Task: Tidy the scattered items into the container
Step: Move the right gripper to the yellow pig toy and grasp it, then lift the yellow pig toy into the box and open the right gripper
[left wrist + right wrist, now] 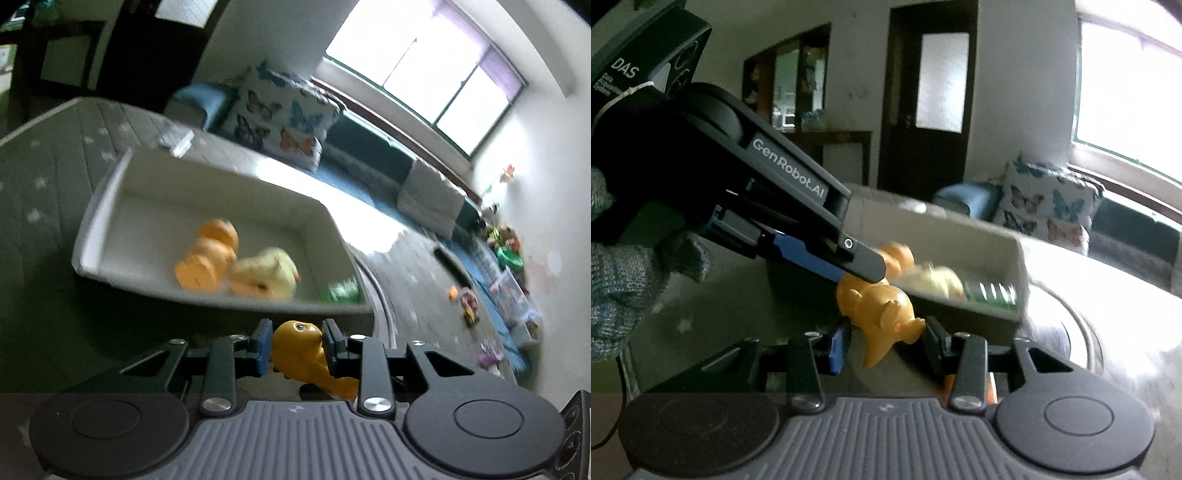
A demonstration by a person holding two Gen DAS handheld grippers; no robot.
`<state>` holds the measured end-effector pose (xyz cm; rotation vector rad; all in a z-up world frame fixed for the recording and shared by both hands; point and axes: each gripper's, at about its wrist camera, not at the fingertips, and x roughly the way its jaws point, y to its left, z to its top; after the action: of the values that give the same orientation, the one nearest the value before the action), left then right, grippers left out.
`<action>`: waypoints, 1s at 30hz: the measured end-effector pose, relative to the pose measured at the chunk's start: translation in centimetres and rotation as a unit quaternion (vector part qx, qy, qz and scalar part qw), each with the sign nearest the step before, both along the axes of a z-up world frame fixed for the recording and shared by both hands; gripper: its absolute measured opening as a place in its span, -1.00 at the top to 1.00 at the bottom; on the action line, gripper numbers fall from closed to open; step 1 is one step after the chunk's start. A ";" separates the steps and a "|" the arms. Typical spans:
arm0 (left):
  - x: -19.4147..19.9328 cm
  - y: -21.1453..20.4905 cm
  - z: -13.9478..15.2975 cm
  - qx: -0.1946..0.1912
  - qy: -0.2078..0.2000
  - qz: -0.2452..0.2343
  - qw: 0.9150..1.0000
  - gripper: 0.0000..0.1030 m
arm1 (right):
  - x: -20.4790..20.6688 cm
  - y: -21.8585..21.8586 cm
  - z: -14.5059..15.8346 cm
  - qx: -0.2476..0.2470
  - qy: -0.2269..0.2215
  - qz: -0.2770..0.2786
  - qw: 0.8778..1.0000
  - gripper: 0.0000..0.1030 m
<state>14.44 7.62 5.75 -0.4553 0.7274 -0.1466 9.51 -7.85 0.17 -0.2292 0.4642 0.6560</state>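
An orange toy animal (299,343) sits between the blue pads of my left gripper (295,349), which is shut on it. In the right wrist view the same orange toy animal (882,310) also hangs between the pads of my right gripper (886,341), shut on its lower part. My left gripper (862,267) reaches in from the upper left and clamps its top. Just beyond stands the white container (99,206), holding an orange toy (208,258), a yellow plush (266,273) and a green item (343,291). The white container (997,240) looks blurred.
A gloved hand (624,266) holds the left gripper. The container rests on a grey patterned surface (44,177). Behind it are a butterfly cushion (280,114) and a window (424,70). Several toys (469,306) lie scattered at the right.
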 end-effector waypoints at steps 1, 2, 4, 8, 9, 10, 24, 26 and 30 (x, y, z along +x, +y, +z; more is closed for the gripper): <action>0.4 0.5 0.3 0.003 -0.004 0.006 1.000 0.39 | 0.6 0.5 0.3 0.002 -0.002 0.005 1.000 0.18; 0.8 1.0 0.6 0.006 -0.008 0.012 1.000 0.39 | 1.2 1.0 0.4 0.005 -0.003 0.009 1.000 0.18; 1.7 1.9 0.8 0.008 -0.009 0.024 1.000 0.38 | 2.4 1.9 0.7 0.009 -0.002 0.017 1.000 0.18; 3.8 3.8 0.7 0.003 -0.002 0.042 0.999 0.39 | 5.3 3.8 0.7 0.014 0.003 0.031 0.999 0.18; 4.3 4.2 0.5 0.001 0.000 0.046 0.999 0.39 | 5.8 4.2 0.6 0.012 0.002 0.034 0.999 0.18; 4.7 4.6 0.4 0.000 0.003 0.050 0.999 0.39 | 6.4 4.7 0.4 0.010 0.002 0.037 0.999 0.18; 6.6 6.8 -2.5 -0.034 0.036 0.068 0.996 0.48 | 10.4 6.3 -2.4 0.007 0.038 0.054 0.998 0.15; 6.6 6.7 -2.5 -0.031 0.035 0.067 0.997 0.48 | 10.3 6.1 -2.5 0.006 0.035 0.052 0.998 0.13; 6.2 6.5 -2.3 -0.026 0.036 0.070 0.997 0.48 | 9.7 5.8 -2.6 0.008 0.030 0.046 0.998 0.04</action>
<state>20.66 14.08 3.43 -0.5620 0.7613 -0.0181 19.24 -2.04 -2.38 -0.2165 0.5078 0.7571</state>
